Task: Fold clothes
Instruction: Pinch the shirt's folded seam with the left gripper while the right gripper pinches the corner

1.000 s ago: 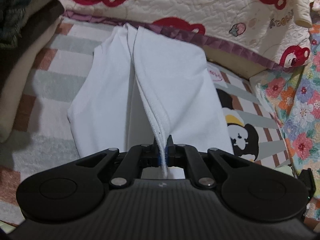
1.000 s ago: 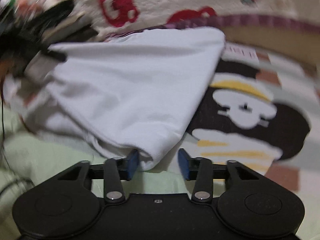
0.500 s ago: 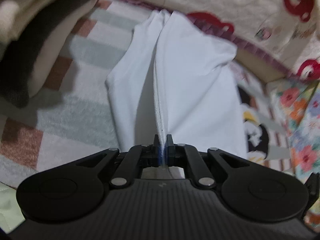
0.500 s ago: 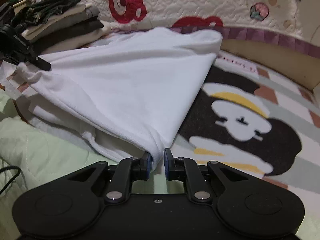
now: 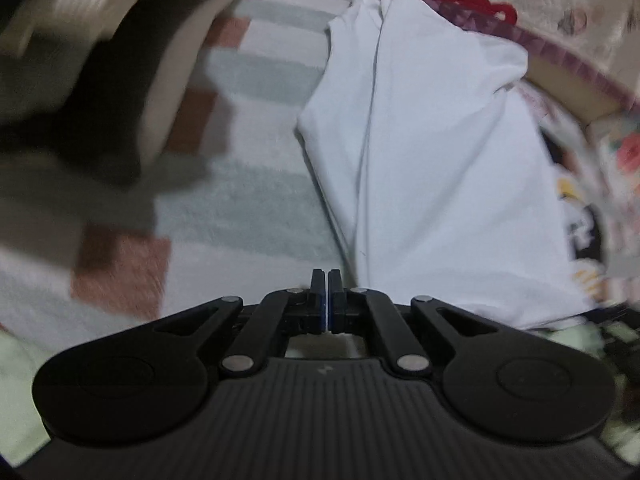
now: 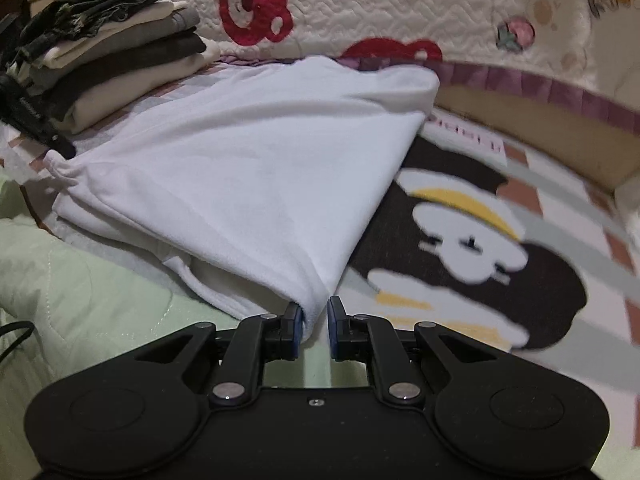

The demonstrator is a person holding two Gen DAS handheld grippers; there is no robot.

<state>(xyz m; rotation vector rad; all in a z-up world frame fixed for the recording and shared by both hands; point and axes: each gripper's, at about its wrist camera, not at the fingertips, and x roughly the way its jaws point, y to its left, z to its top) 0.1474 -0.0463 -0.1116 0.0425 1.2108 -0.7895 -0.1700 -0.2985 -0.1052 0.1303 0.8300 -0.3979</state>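
While I'm watching: white garment (image 6: 248,184) is lying folded on the striped blanket (image 5: 248,216).
Left gripper (image 5: 325,280): jaws pressing together, empty.
Right gripper (image 6: 314,310): jaws parting slightly around the garment's corner.

Garment (image 6: 248,168) lies on blanket (image 6: 560,216) (clothes stack (image 6: 116,52) behind-left).

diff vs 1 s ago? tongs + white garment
Left tongs no longer show the hem between their fingers: now shut on nothing, garment to their right. Right tongs, wide open a second ago, have narrowed around the corner of the white garment; a gap remains. The folded stack stayed put.
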